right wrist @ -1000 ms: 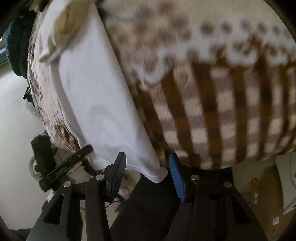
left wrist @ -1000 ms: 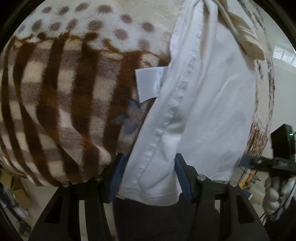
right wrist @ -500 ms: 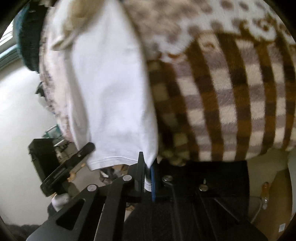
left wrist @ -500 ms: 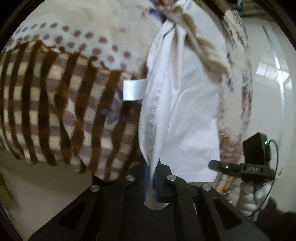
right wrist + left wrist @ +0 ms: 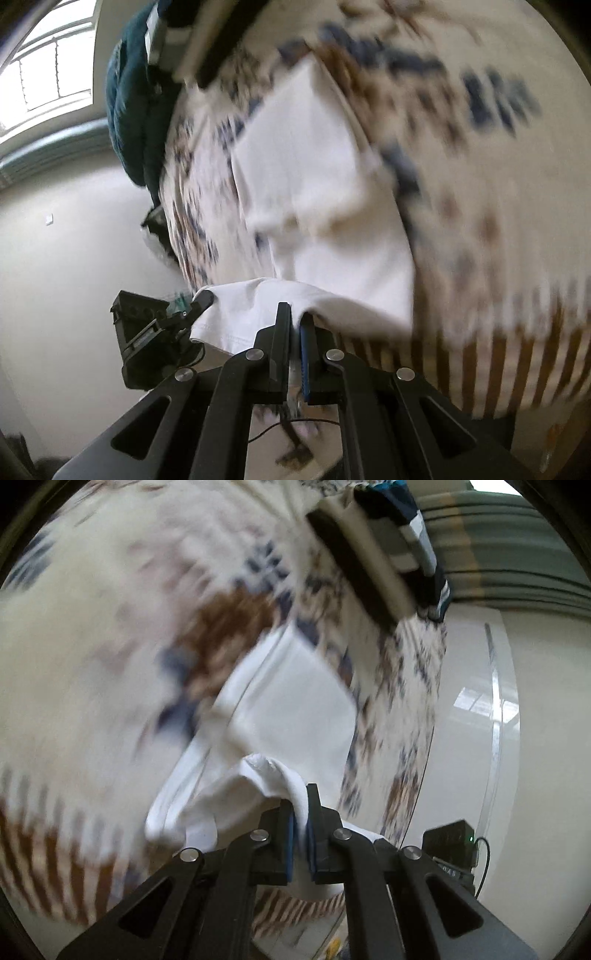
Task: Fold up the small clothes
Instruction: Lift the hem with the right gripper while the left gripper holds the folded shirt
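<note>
A small white garment (image 5: 291, 701) lies on a brown, cream and blue patterned blanket (image 5: 92, 646). My left gripper (image 5: 301, 805) is shut on the garment's near hem, which bunches up over the jaws. In the right wrist view the same white garment (image 5: 314, 177) stretches away over the blanket (image 5: 498, 184), and my right gripper (image 5: 297, 325) is shut on its other near corner, the cloth lifted and curling back over the rest. The left gripper's body (image 5: 147, 332) shows at the left of that view. Both views are motion-blurred.
A folded stack of dark, cream and teal clothes (image 5: 388, 554) lies at the blanket's far end, seen also as a teal pile (image 5: 133, 110). Pale floor (image 5: 535, 738) runs beside the bed, with a window (image 5: 48, 59) beyond.
Both grippers closed on the white garment's near hem, then rose and swung forward, lifting the hem off the blanket and carrying it over the garment. The striped blanket edge dropped lower in both views.
</note>
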The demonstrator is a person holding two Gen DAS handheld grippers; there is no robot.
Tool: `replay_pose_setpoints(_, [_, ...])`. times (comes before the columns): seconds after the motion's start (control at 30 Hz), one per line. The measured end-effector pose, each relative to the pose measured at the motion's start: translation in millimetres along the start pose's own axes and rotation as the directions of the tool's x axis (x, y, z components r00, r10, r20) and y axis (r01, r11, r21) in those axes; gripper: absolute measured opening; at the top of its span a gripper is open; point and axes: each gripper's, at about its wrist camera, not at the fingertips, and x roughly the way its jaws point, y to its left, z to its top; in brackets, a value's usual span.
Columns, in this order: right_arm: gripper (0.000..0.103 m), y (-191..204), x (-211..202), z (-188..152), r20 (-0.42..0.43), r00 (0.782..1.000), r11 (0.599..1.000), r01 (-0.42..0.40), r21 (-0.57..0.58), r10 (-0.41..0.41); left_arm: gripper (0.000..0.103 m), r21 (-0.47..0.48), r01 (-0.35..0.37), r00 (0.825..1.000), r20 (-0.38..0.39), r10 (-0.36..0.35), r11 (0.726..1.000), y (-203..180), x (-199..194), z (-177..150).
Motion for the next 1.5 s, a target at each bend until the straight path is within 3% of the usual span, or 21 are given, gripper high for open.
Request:
replay_pose_setpoints(0.17, [0.005,11.4,10.1,85.7,0.089,0.996,0.998,-0.031,0.049,0.027,0.005,-0.040,-0.001,1.000,0.003,0.001,0.999,-2.4,36.4,72.3])
replay_pose_setpoints(0.2, [0.006,10.9,10.9,98.7,0.107,0.994,0.997,-0.036,0.067,0.029,0.010,-0.052,0.003,1.000,-0.005,-0.004,0.999,-3.5,45.4,84.5])
replay_pose_setpoints(0.23, [0.007,6.6,7.5,120.2,0.129,0.991,0.996,-0.035,0.085,0.024,0.015,-0.060,0.000,1.000,-0.006,0.000,0.998,-2.8,48.1,92.6])
replay_pose_setpoints(0.33, [0.022,7.2,16.0,152.5,0.158,0.984,0.988,-0.100,0.119,0.081,0.054,-0.077,0.040,0.999,0.025,-0.038,0.996,0.0,46.4,114.0])
replay_pose_setpoints(0.4, [0.044,9.5,15.2,163.5,0.196,0.973,0.982,-0.144,0.120,0.119,0.054,-0.071,0.069,0.997,0.049,-0.066,0.995,0.4,37.1,120.2])
replay_pose_setpoints(0.43, [0.048,9.6,13.0,165.0,0.203,0.972,0.983,-0.145,0.115,0.120,0.054,-0.066,0.063,0.997,0.049,-0.060,0.996,0.3,34.4,123.0])
replay_pose_setpoints(0.5, [0.050,11.3,7.2,162.6,0.210,0.975,0.990,-0.099,0.102,0.076,0.054,-0.042,0.052,0.997,0.056,-0.049,0.998,-0.6,26.3,125.4])
replay_pose_setpoints(0.63, [0.050,14.0,-0.2,147.2,0.195,0.980,0.999,0.042,0.032,-0.048,0.054,0.088,-0.089,0.995,0.058,0.084,0.992,-7.0,24.2,120.6])
replay_pose_setpoints(0.83, [0.052,8.6,17.9,152.7,0.159,0.967,0.979,0.202,-0.008,-0.198,0.054,0.239,-0.254,0.963,-0.028,0.268,0.937,-7.2,80.8,122.1])
replay_pose_setpoints(0.9, [0.052,6.1,28.6,165.4,0.155,0.969,0.981,0.193,-0.003,-0.190,0.046,0.249,-0.260,0.960,-0.035,0.277,0.933,-5.2,97.0,127.5])
replay_pose_setpoints(0.93, [0.052,4.4,31.2,170.2,0.154,0.973,0.984,0.177,-0.004,-0.174,0.024,0.249,-0.241,0.966,-0.029,0.256,0.938,-6.0,98.4,129.6])
replay_pose_setpoints(0.97, [0.046,4.9,34.2,175.6,0.165,0.972,0.985,0.170,-0.002,-0.167,0.013,0.253,-0.213,0.973,-0.028,0.228,0.944,-8.7,100.7,133.3])
replay_pose_setpoints(1.0, [0.016,6.3,35.3,179.2,0.187,0.968,0.985,0.173,-0.005,-0.169,0.010,0.258,-0.204,0.975,-0.027,0.218,0.944,-12.3,100.0,135.6])
replay_pose_setpoints(1.03, [0.002,9.6,36.3,184.4,0.205,0.958,0.979,0.203,-0.001,-0.199,0.009,0.262,-0.190,0.979,-0.023,0.203,0.946,-14.7,98.9,137.6])
replay_pose_setpoints(1.13, [0.002,12.4,31.2,190.6,0.258,0.941,0.975,0.220,0.032,-0.221,0.009,0.224,-0.106,0.992,-0.039,0.117,0.969,-10.9,93.0,147.6])
replay_pose_setpoints(1.2, [0.002,9.2,28.7,193.4,0.271,0.933,0.971,0.230,0.063,-0.238,0.010,0.159,-0.062,0.995,-0.062,0.072,0.985,1.2,92.4,157.7])
replay_pose_setpoints(1.27, [0.002,6.9,29.6,195.7,0.266,0.928,0.965,0.251,0.070,-0.261,0.016,0.086,-0.070,0.992,-0.102,0.079,0.994,18.7,97.6,170.2])
replay_pose_setpoints(1.3, [0.002,6.8,29.7,195.8,0.264,0.925,0.962,0.267,0.064,-0.274,0.026,0.063,-0.086,0.990,-0.106,0.092,0.994,24.3,97.1,174.2])
replay_pose_setpoints(1.37, [0.003,12.0,33.2,196.3,0.245,0.917,0.948,0.318,0.025,-0.314,0.036,0.038,-0.063,0.993,-0.096,0.067,0.997,28.3,90.5,177.7])
replay_pose_setpoints(1.43, [0.012,19.0,34.6,195.4,0.226,0.909,0.931,0.364,-0.014,-0.351,0.051,0.055,-0.047,0.996,-0.077,0.052,0.997,24.2,81.2,177.0])
replay_pose_setpoints(1.5, [0.036,24.8,32.1,190.3,0.224,0.913,0.931,0.360,-0.056,-0.340,0.053,0.102,-0.055,0.995,-0.081,0.063,0.993,16.2,80.5,172.1])
